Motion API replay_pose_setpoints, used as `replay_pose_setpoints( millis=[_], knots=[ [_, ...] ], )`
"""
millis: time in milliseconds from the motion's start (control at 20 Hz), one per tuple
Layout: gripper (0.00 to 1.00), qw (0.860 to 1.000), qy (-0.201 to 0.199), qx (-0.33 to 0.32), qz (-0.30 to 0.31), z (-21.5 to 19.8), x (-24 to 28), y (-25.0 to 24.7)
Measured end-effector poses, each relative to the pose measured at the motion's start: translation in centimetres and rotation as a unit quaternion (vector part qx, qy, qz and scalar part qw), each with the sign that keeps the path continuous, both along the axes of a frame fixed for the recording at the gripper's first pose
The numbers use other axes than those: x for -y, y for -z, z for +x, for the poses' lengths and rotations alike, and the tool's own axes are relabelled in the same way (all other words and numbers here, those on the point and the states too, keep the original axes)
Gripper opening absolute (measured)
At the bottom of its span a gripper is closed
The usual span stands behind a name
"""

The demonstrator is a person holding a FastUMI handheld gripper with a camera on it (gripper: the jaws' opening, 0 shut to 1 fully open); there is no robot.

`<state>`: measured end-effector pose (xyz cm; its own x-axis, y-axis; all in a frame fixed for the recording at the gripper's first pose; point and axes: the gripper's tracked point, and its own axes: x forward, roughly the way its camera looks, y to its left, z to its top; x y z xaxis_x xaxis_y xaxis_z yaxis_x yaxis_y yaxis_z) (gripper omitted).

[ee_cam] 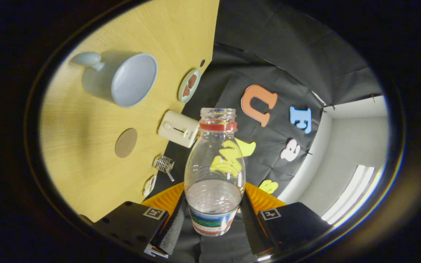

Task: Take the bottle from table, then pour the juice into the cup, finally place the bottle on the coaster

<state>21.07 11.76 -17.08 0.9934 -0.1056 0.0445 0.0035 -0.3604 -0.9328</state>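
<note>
In the gripper view, the jaws [214, 219] are clamped on the lower body of a clear plastic bottle [215, 171], 1 finger pressing on each side of it just above its coloured label band. The bottle has no cap on; its open mouth, ringed by a red collar, points away from the fingers, and the transparent body appears empty, with the booth's dark cloth wall visible through it. The whole scene is rolled sideways, so the light wood bench [86, 146] stands like a wall beside the bottle. On the bench, well apart from the bottle and beyond the fingers, sits a pale blue cup [122, 78] with a handle, its opening turned toward the camera and its inside looking bare. Between the cup and the fingers lies a round brown coaster [126, 143], flat on the bench with nothing on it. Along the bench's far edge, next to the cloth wall, are a small plate [189, 86] carrying brown pieces, a cream toaster-like box [178, 128], and a small wire whisk-like tool [164, 164] nearest the fingers.
</note>
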Motion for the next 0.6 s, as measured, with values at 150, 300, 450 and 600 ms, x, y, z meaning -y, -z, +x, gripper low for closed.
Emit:
replay_pose_setpoints(
  millis=[150,300,450,600],
  knots=[
    [0.79,0.998,0.004,-0.014,0.06,0.1,0.6,1.7],
    [0.79,0.993,0.005,-0.029,0.116,-0.3,0.6,3.0],
    [0.79,0.981,0.012,-0.042,0.191,-0.5,1.3,4.0],
    [0.79,0.969,0.004,-0.042,0.244,-0.4,1.2,3.8]
  ],
)
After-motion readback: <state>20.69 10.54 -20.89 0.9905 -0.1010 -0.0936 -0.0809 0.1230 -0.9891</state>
